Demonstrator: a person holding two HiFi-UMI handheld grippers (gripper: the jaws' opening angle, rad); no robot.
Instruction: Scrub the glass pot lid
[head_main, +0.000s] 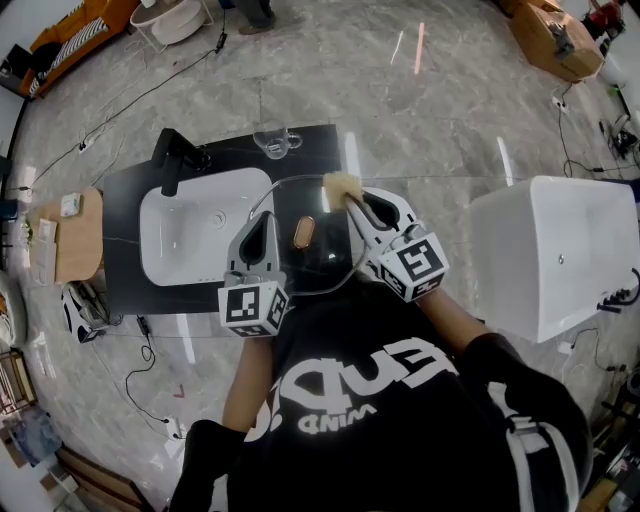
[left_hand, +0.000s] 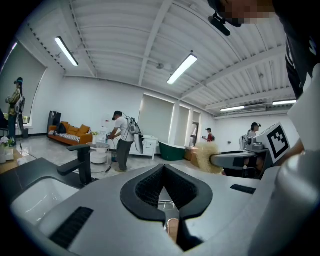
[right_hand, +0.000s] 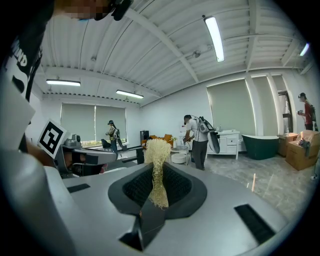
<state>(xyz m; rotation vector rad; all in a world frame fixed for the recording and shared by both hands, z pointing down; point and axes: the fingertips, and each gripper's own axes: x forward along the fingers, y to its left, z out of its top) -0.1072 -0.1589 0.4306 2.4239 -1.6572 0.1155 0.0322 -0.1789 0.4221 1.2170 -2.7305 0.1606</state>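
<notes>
The left hand-held gripper (head_main: 264, 222) has its jaws pressed together on the near left rim of the glass pot lid (head_main: 322, 262). In the left gripper view, only a thin metal edge shows between the pads of this hand-held gripper (left_hand: 164, 170). The lid hangs in the air to its right, with the brown knob (head_main: 304, 232) facing up.

The right hand-held gripper (head_main: 350, 200) comes in from the other side and pinches a pale fibrous scrubber (head_main: 340, 185). In its own view, the right hand-held gripper (right_hand: 156, 170) squeezes the scrubber (right_hand: 157, 149) to a narrow waist, and the bushy head stands out beyond the tips. The head is at the far rim of the lid, but I cannot tell whether it touches.

Below and to the left of the left hand-held gripper lie the dark desk (head_main: 125, 225), its white sink (head_main: 190, 240) and the black faucet (head_main: 176, 160). A glass cup (head_main: 276, 140) stands further ahead.

I think the main risk is the hold on the lid. One thin pinch at the rim must carry all the scrubbing force, so a hard stroke far from that point could turn the lid between the pads. It could even slide out, fall on the desk or floor, and break. The scrubber, held by so few fibres, could also pull free.
</notes>
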